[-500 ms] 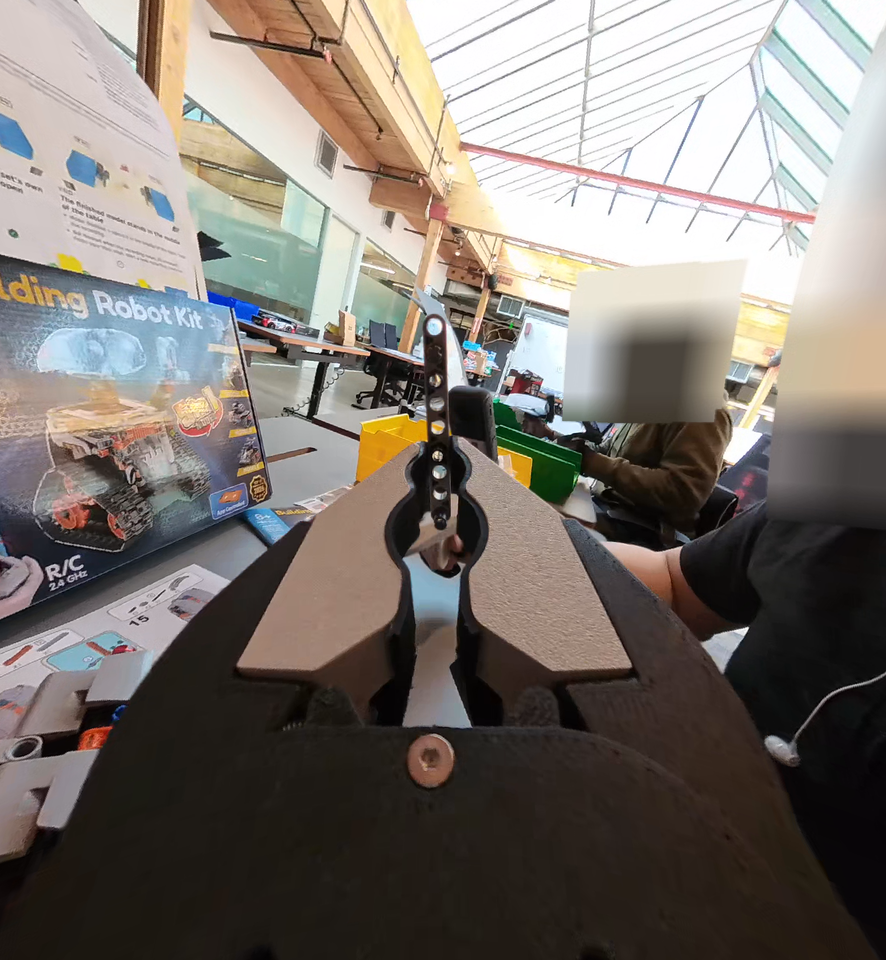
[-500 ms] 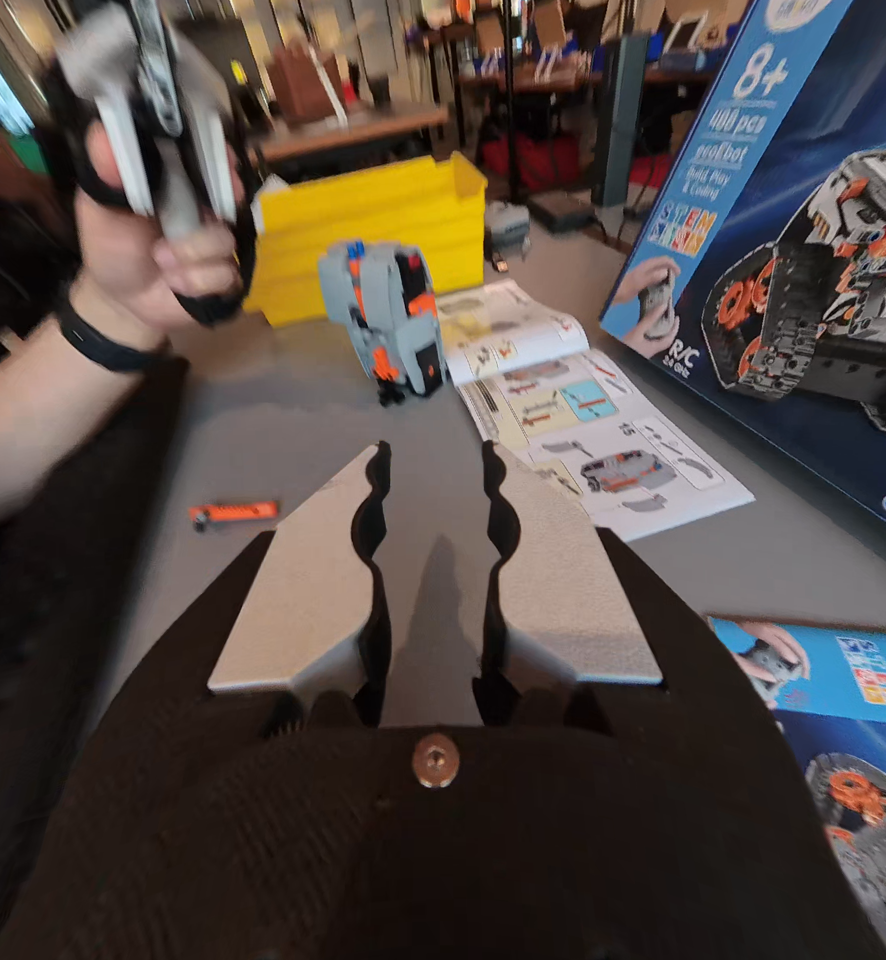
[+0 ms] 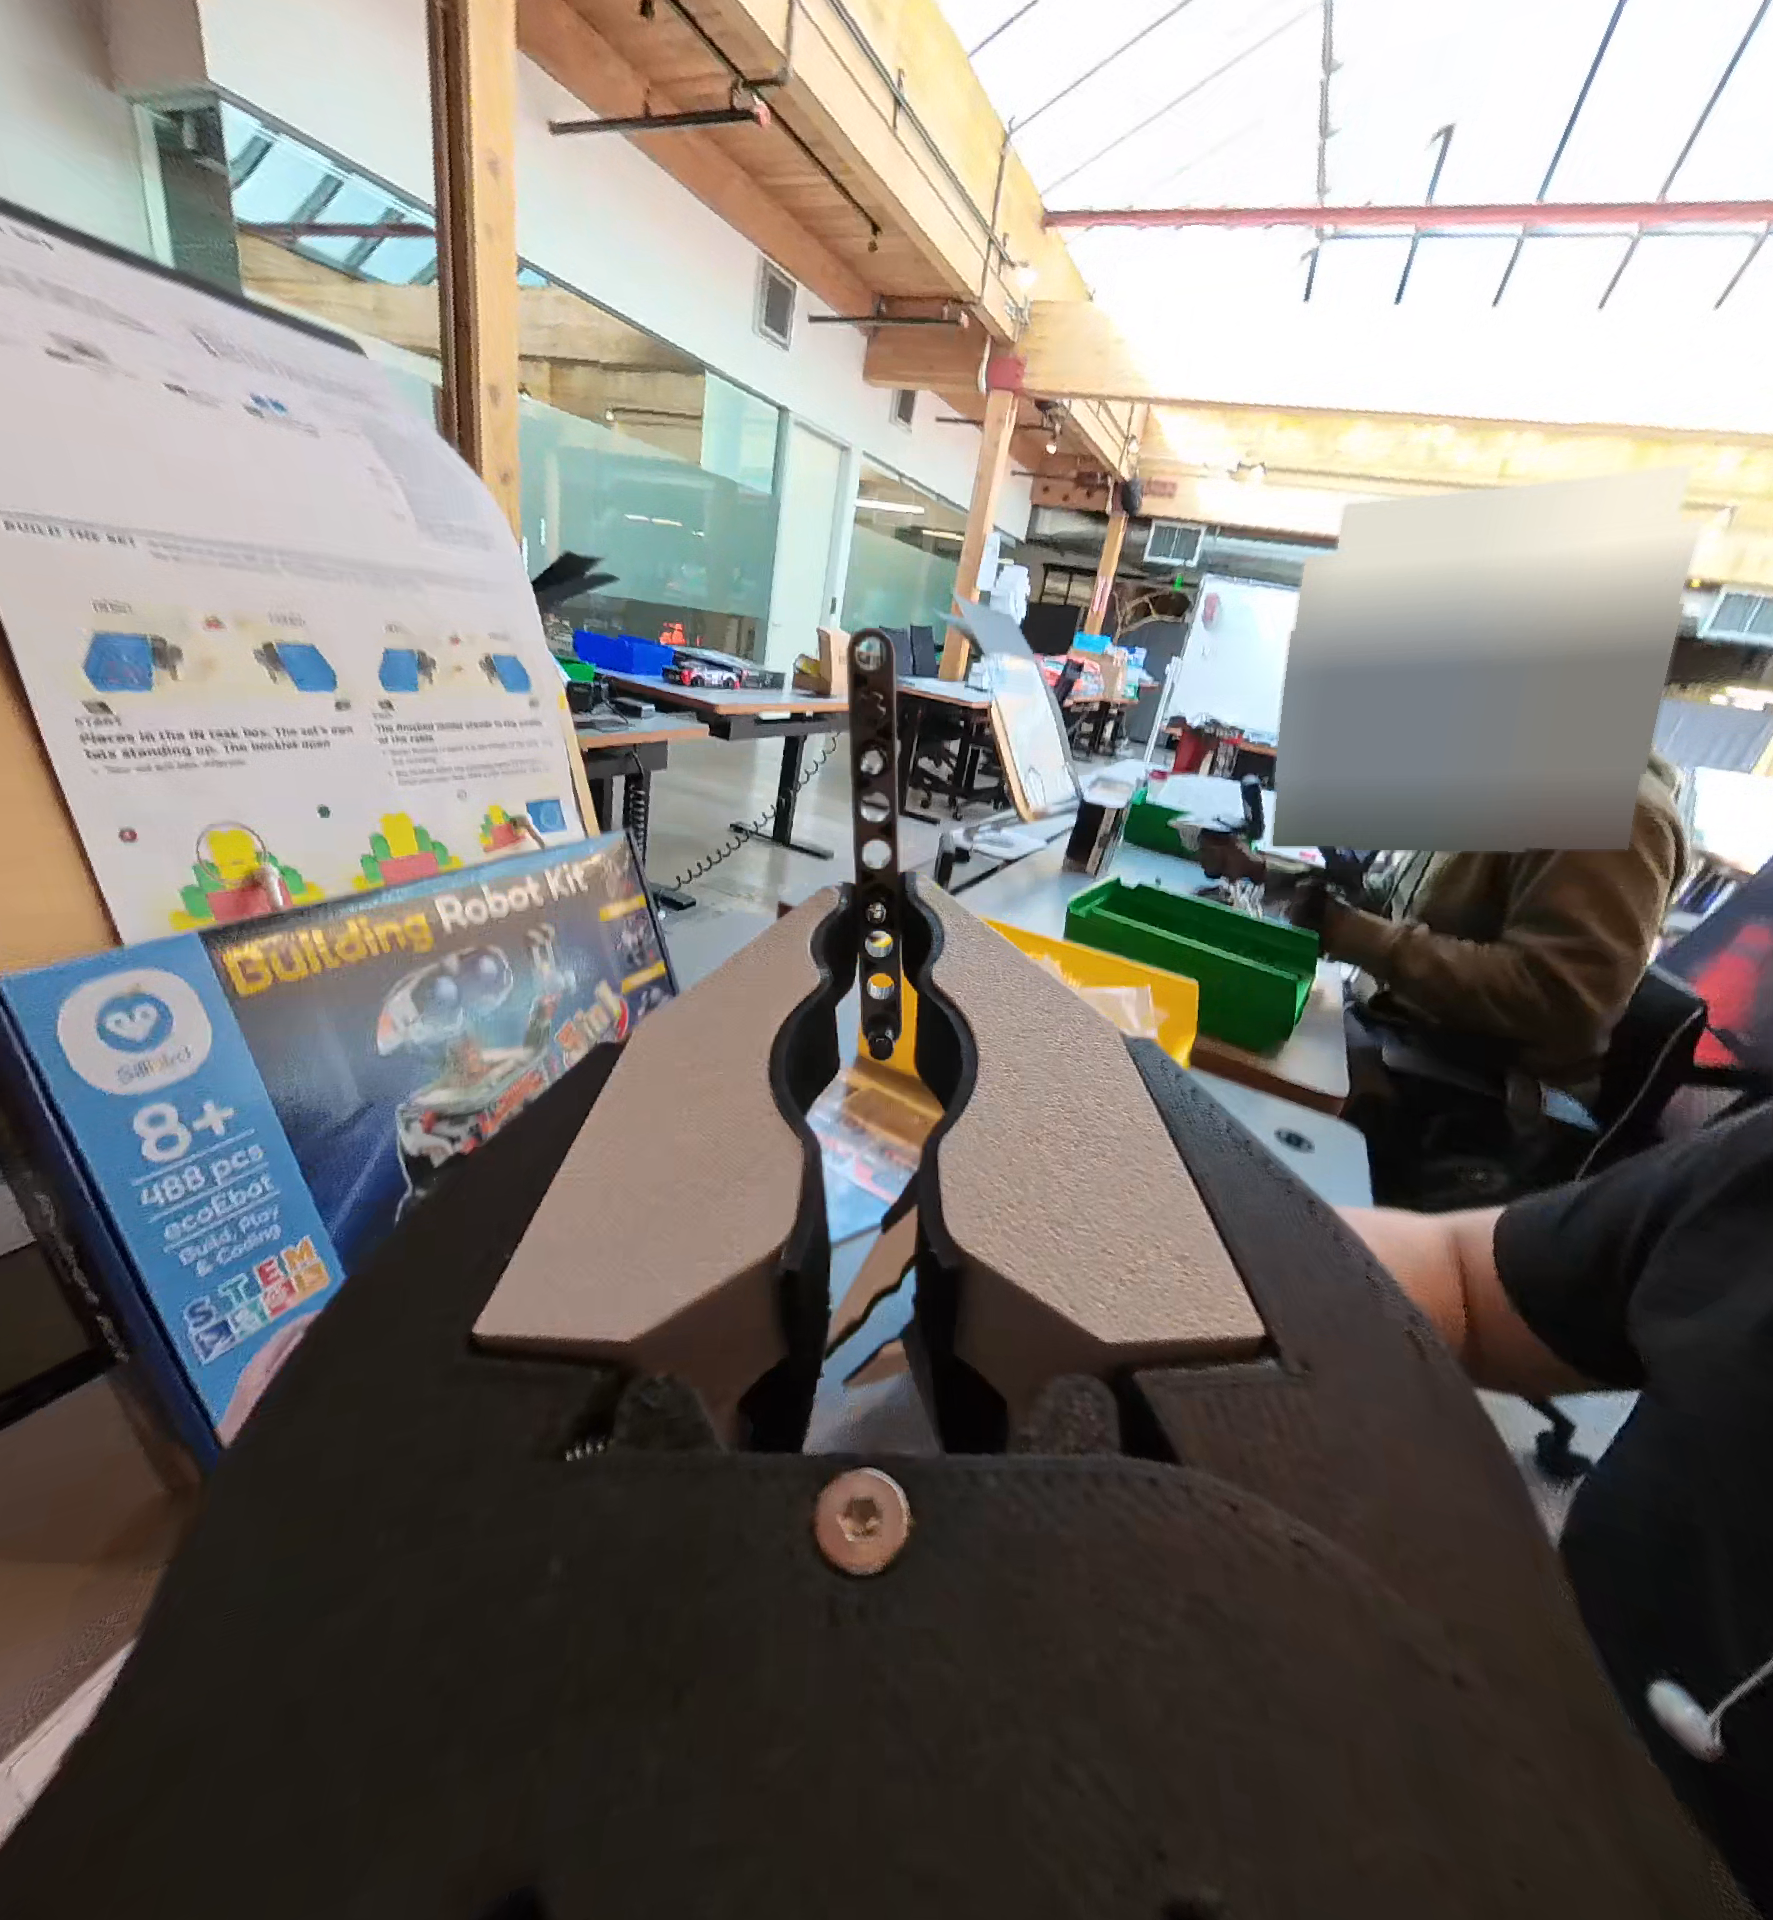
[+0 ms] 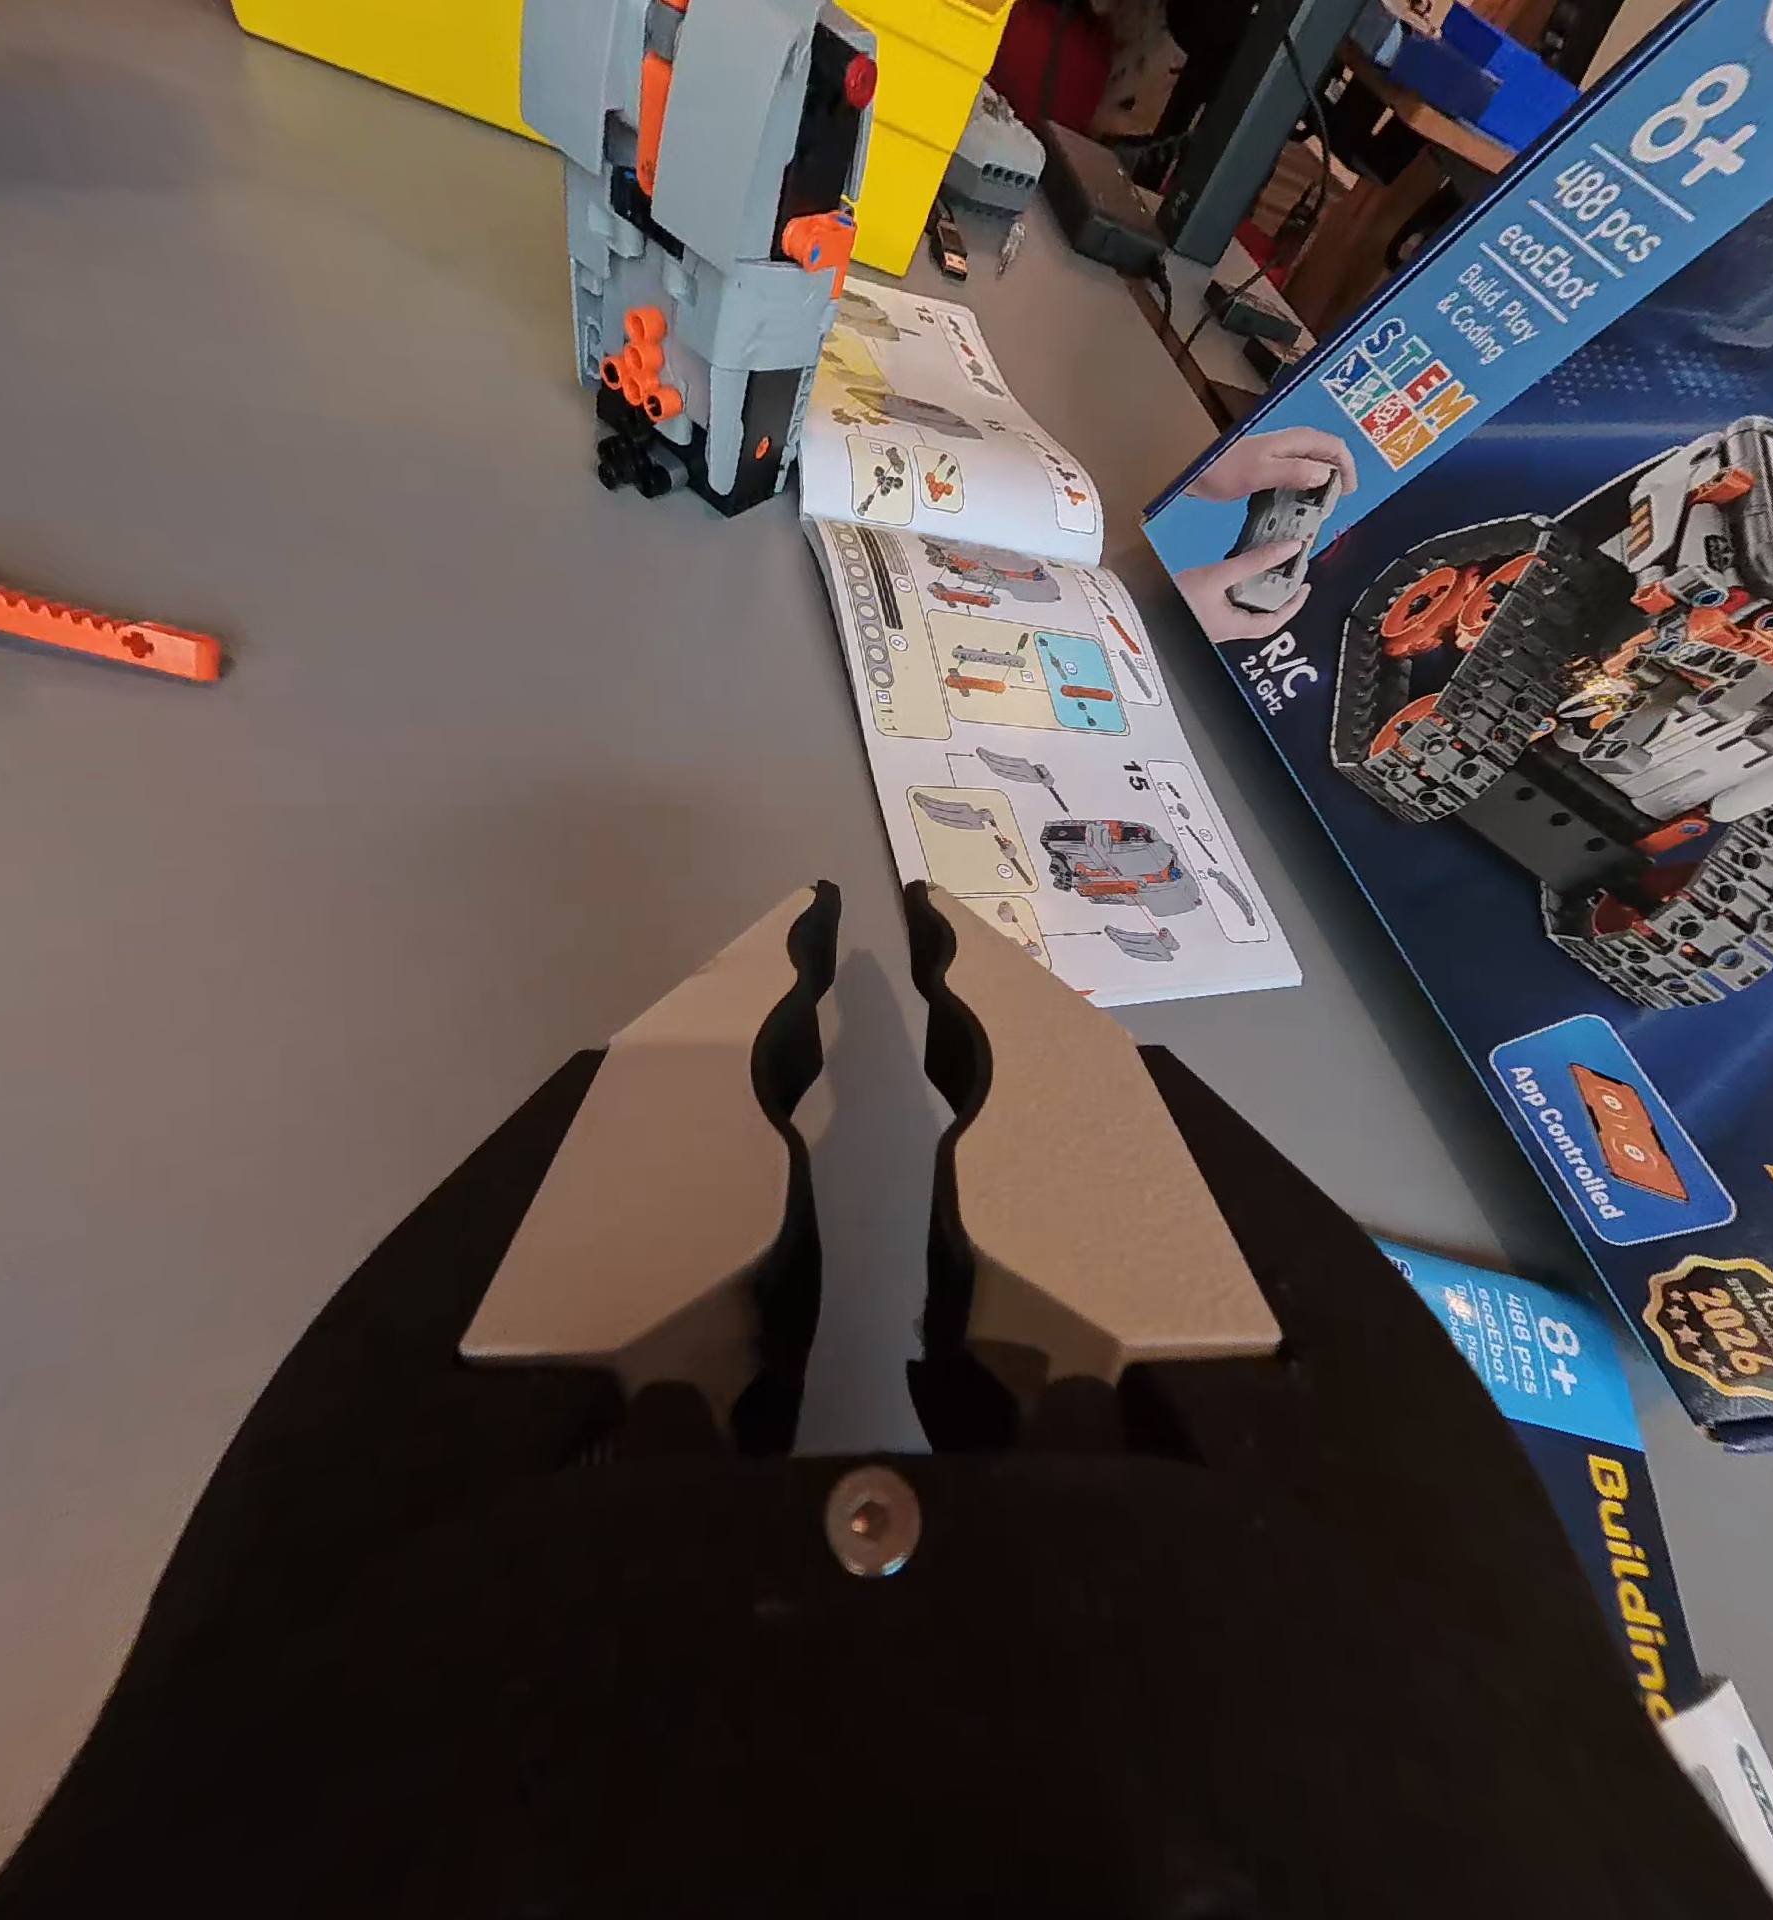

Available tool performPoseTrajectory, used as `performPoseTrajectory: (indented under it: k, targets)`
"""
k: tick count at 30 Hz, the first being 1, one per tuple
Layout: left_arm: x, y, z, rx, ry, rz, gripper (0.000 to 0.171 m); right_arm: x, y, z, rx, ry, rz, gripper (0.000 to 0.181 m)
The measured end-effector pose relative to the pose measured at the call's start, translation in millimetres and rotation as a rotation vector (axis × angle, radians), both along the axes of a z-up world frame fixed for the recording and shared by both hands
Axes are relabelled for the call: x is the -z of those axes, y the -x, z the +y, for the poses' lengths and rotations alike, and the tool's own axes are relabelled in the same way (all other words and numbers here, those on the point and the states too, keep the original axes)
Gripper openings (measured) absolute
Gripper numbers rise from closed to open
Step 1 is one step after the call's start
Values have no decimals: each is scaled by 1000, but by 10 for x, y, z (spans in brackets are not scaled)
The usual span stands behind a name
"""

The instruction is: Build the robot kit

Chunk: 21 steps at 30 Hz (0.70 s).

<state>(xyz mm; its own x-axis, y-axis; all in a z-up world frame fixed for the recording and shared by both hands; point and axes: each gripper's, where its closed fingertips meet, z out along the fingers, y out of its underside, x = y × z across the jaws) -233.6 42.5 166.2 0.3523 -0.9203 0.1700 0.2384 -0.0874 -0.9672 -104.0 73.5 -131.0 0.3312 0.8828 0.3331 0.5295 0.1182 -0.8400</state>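
Observation:
My left gripper (image 3: pixel 874 904) is shut on a thin black beam with holes (image 3: pixel 874 769) and holds it upright, well above the table. My right gripper (image 4: pixel 871 904) is open by a narrow gap and empty, low over the grey table (image 4: pixel 342 883). A partly built grey, black and orange model (image 4: pixel 705 260) stands ahead of it. An open instruction booklet (image 4: pixel 1027 707) lies just right of the right fingertips. An orange toothed bar (image 4: pixel 82 629) lies at the left.
A big blue kit box (image 4: pixel 1588 644) leans at the right and shows in the left wrist view (image 3: pixel 342 1081). A yellow bin (image 4: pixel 923 94) stands behind the model. A second blue box (image 4: pixel 1547 1382) lies near right. A person in a brown top (image 3: pixel 1505 935) sits by a green bin (image 3: pixel 1194 961). The left gripper's tips are roughly 30 cm from the right gripper's. The orange toothed bar (image 4: pixel 82 629) is closer to my right gripper, around 15 cm from its tips; the left tips are 35 cm off.
The left gripper has swung with the beam, so the box and the instruction sheet sit nearer centre. The right gripper has moved forward and down toward the model, and its fingers have narrowed.

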Motion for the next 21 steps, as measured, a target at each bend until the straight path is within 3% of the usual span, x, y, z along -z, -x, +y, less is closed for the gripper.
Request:
performPoseTrajectory:
  k: [3,8,13,17,21]
  targets:
    - [-62,-21,1,-44,6,16,5,3,-25,17,4,9,16,12]
    - [503,-177,88,35,49,262,5,4,-85,79,23,11,27,12]
    - [471,-314,50,353,154,-20,5,73,-92,108,25,23,5,12]
    - [799,-625,137,433,249,11,4,120,-93,84,14,18,-29,12]
    - [1009,-773,121,435,188,99,4,118,-83,69,7,24,-25,12]
